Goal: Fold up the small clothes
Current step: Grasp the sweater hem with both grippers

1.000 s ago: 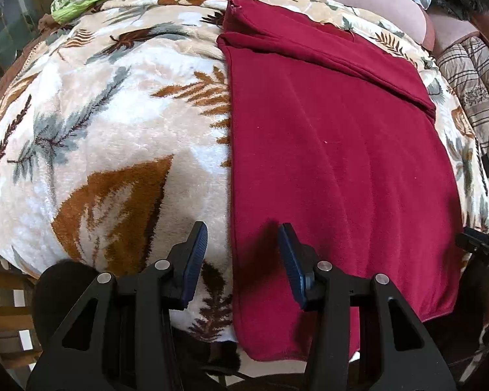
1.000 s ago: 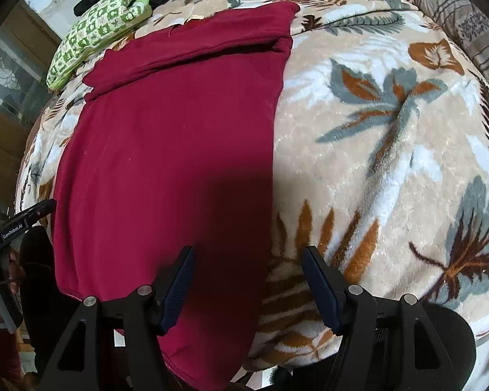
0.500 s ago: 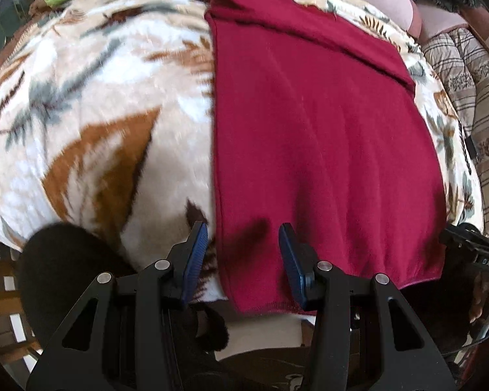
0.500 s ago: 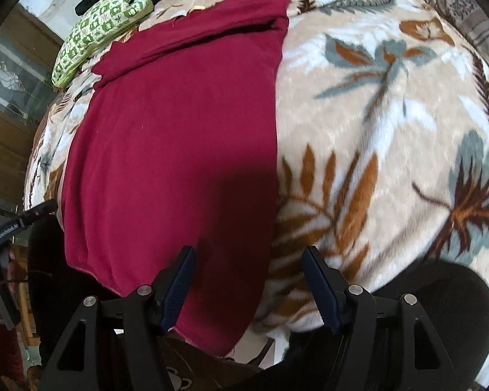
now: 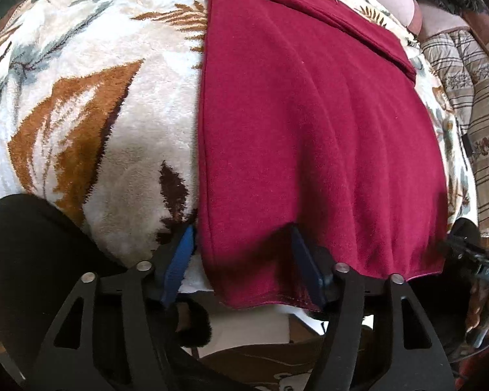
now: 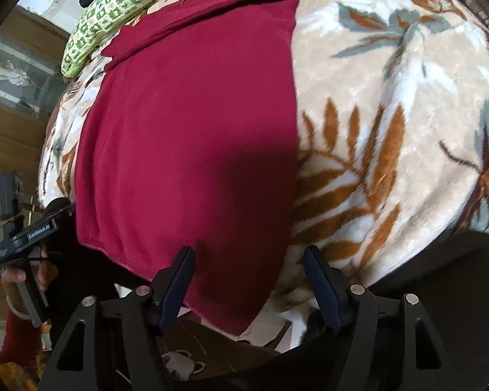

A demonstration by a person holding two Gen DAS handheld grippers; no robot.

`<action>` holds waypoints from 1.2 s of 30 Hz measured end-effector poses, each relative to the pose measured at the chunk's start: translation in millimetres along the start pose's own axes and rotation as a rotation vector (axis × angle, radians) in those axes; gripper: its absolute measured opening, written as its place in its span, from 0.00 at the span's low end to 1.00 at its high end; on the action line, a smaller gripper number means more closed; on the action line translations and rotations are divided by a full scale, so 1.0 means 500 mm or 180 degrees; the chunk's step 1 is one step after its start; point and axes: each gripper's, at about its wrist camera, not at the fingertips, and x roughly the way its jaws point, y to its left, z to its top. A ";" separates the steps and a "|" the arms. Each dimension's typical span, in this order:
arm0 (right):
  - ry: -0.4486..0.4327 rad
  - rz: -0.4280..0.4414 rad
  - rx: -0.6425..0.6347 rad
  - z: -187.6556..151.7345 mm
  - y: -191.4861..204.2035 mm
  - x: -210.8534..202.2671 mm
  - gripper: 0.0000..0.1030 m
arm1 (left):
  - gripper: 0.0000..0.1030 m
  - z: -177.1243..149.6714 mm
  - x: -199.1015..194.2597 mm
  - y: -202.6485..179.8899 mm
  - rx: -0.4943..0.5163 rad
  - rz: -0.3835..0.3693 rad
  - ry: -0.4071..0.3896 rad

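A dark red garment lies flat on a leaf-patterned fleece blanket, its far end folded over; its near hem hangs over the blanket's front edge. It also shows in the right wrist view. My left gripper is open, its jaws straddling the hem's near left corner. My right gripper is open, its jaws straddling the hem's near right corner. Neither holds the cloth. The left gripper's body shows in the right wrist view at the hem's other end.
A green patterned cloth lies at the far end of the blanket. A striped quilt lies to the right. Wooden glass-fronted cabinets stand to the left. Below the blanket's front edge is a patterned floor covering.
Both grippers have dropped low and moved toward the near hem, from over the cloth to its hanging corners. The jaws have stayed open.
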 end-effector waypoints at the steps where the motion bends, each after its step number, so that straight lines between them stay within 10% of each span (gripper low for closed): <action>1: 0.0001 0.0018 -0.0009 -0.003 0.002 0.002 0.65 | 0.62 -0.001 0.000 0.000 0.0000 -0.0002 -0.0007; 7: -0.0025 -0.0106 -0.0224 -0.007 0.024 0.013 0.53 | 0.57 -0.010 0.000 -0.010 0.0066 0.0075 -0.0101; 12: -0.0119 0.0080 -0.0243 -0.004 0.017 -0.003 0.08 | 0.08 -0.010 -0.014 -0.019 0.0125 0.0011 -0.0158; 25: -0.0818 0.0830 -0.0213 0.076 0.036 -0.141 0.07 | 0.07 0.048 -0.123 0.017 0.0050 -0.0154 -0.0446; 36: -0.1110 0.0774 0.0143 0.182 0.003 -0.109 0.07 | 0.07 0.100 -0.113 -0.024 0.0137 -0.0045 -0.0539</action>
